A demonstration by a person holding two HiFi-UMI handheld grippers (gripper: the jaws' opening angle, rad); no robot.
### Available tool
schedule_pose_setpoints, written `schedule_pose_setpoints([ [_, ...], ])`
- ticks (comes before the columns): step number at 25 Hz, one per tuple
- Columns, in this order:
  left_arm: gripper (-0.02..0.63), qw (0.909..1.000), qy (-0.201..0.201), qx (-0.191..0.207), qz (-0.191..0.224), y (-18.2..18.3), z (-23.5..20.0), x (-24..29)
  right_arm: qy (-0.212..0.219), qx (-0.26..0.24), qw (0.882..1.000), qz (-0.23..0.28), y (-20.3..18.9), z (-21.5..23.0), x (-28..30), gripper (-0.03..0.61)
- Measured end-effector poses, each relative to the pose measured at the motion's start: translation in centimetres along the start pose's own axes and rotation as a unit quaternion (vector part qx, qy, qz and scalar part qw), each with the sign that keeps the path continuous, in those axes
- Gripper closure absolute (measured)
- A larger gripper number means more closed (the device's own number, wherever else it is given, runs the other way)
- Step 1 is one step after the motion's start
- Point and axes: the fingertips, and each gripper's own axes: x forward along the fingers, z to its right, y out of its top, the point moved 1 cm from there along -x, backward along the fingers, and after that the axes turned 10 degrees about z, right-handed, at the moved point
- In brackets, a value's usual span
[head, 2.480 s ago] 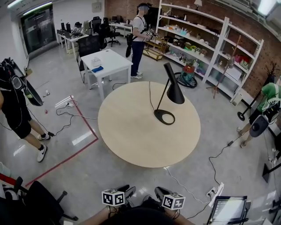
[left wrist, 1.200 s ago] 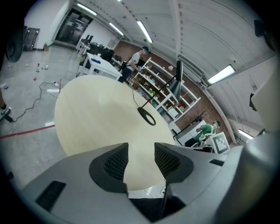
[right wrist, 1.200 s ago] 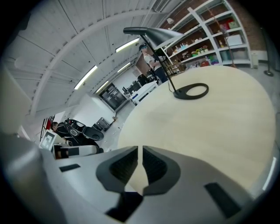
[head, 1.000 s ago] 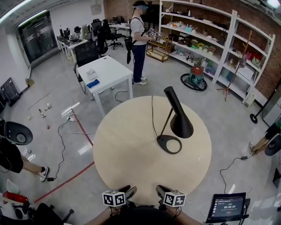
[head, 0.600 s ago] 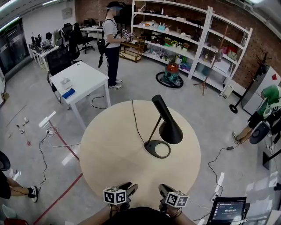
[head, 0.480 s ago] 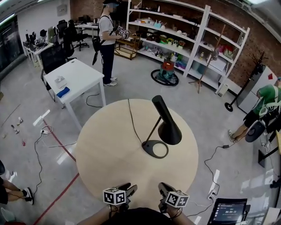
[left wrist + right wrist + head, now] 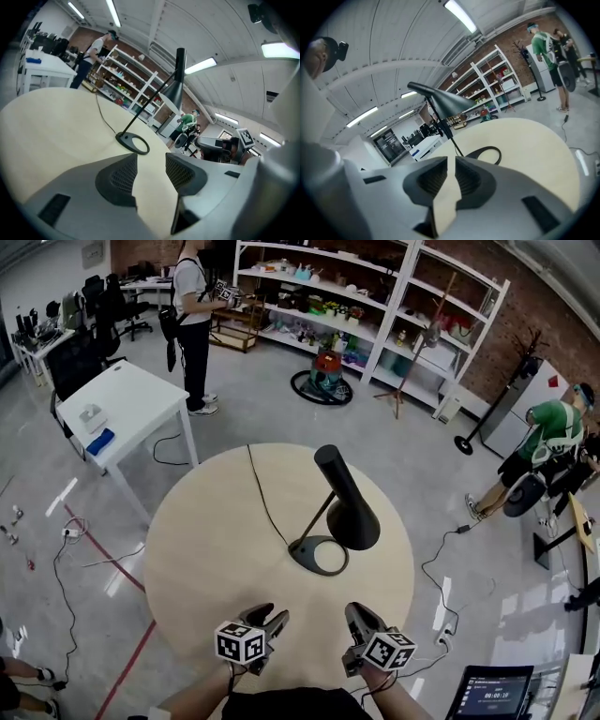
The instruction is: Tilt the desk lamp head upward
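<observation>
ahead, the stiff, probably slick lamp head (image 7: 351,517) wants a pinch near its rim; left gripper (image 7: 266,618) slightly open, right gripper (image 7: 360,617) almost closed, both empty.

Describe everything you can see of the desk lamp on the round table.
The desk lamp is matte black, seemingly metal. A flat ring-shaped base sits on the pale round table. A thin stem slants up to a cone-shaped head that flares downward over the base. A dark cord trails to the table's far edge. Only the table touches it.
</observation>
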Motion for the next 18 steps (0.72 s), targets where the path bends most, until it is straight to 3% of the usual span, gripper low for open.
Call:
schedule_pose_setpoints([
  [3, 0.419, 0.9979, -0.009, 0.059, 0.026, 3.2, 0.6, 1.4, 0.0, -0.014, 1.0, 0.028, 1.9, 0.2, 1.3, 0.543],
  [6, 0.419, 0.9891, -0.016, 0.136, 0.054, 7.0, 2.0, 2.7, 0.042, -0.006, 0.997, 0.062, 4.5, -0.4, 2.9, 0.478],
  [8, 0.419, 0.9771, -0.015, 0.2, 0.071, 9.6, 2.9, 3.4, 0.075, 0.025, 0.993, 0.091, 6.0, -0.6, 3.8, 0.463],
  [11, 0.419, 0.9502, 0.003, 0.298, 0.092, 12.3, 3.5, 3.8, 0.108, 0.068, 0.985, 0.116, 6.7, -0.6, 4.3, 0.429],
  [13, 0.419, 0.94, 0.01, 0.326, 0.1, 13.4, 3.4, 4.3, 0.123, 0.084, 0.981, 0.123, 6.9, -0.5, 4.8, 0.413],
  [18, 0.419, 0.9267, 0.006, 0.361, 0.104, 16.0, 4.0, 6.9, 0.13, 0.124, 0.975, 0.132, 7.6, -0.2, 6.4, 0.397],
])
